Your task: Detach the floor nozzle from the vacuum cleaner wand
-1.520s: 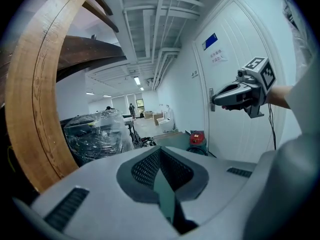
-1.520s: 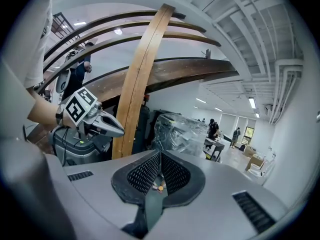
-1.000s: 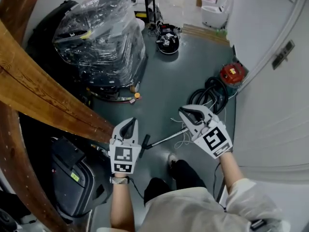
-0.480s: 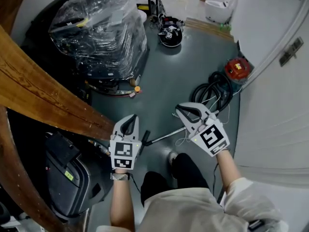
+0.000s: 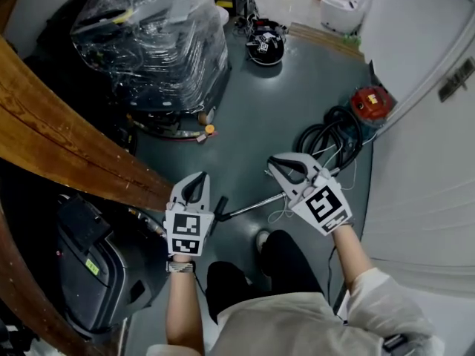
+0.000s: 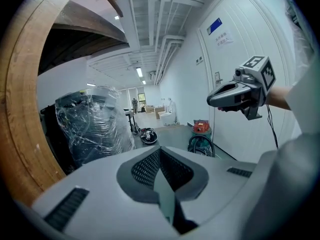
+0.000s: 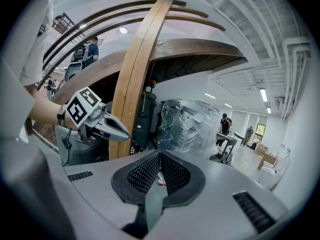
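Note:
The vacuum's metal wand [image 5: 256, 208] lies on the grey floor in front of my feet. A black floor nozzle [image 5: 219, 209] sits at its left end. My left gripper [image 5: 197, 178] hovers above the nozzle end, shut and empty. Over the wand's right end hangs my right gripper [image 5: 276, 166], also shut with nothing in it. The red vacuum body [image 5: 371, 101] and its coiled black hose [image 5: 330, 138] rest by the white wall. In the left gripper view my left gripper [image 6: 160, 150] faces the right gripper [image 6: 235, 92]. In the right gripper view my right gripper [image 7: 160, 155] faces the left gripper [image 7: 107, 126].
A plastic-wrapped machine [image 5: 152, 43] stands at the back left, beside a curved wooden beam [image 5: 67, 150]. A black cleaning machine [image 5: 89, 262] stands at the near left. A small round black device [image 5: 265, 49] sits on the floor further back. People stand in the far room [image 7: 226, 121].
Both grippers have come lower, closer to the wand on the floor. Their jaws stayed shut.

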{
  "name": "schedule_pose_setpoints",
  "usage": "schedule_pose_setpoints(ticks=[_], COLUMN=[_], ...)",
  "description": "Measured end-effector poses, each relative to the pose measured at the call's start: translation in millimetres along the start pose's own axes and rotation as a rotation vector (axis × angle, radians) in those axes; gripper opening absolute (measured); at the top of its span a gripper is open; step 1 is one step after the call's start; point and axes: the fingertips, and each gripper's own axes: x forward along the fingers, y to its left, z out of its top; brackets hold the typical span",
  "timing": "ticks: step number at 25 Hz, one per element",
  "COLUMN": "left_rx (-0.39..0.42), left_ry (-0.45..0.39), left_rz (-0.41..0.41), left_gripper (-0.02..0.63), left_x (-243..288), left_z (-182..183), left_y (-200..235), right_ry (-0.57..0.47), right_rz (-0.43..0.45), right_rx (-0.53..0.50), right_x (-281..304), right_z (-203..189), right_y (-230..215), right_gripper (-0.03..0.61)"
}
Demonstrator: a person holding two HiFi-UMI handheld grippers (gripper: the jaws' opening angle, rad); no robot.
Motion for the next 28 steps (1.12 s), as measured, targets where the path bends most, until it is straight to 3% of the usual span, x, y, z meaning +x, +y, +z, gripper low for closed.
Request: schedule_pose_setpoints(ticks=[5,8,28], left_rx=[0.025,-0.007,-0.042], left_ry=[0.020,0.029,0.026], left_rz=[0.047,0.068,0.058], left_gripper=[-0.003,-0.003,-0.003], left_x=[18.6,31.1,117.7], left_z=[-38.6,-64.8,-223.7], left_y=[8.1,9.6,1.1], right_ry=[0.000,0.011,-0.024], right_rz=[0.018,0.033,0.060], right_rx=[0.004,0.009,0.041], right_x=[16.5,25.3,112.1], right_z=[-34.8,-58.4,-212.5], right_y=[9.4,14.3,48.3], right_gripper=[0.031,0.031,0.031])
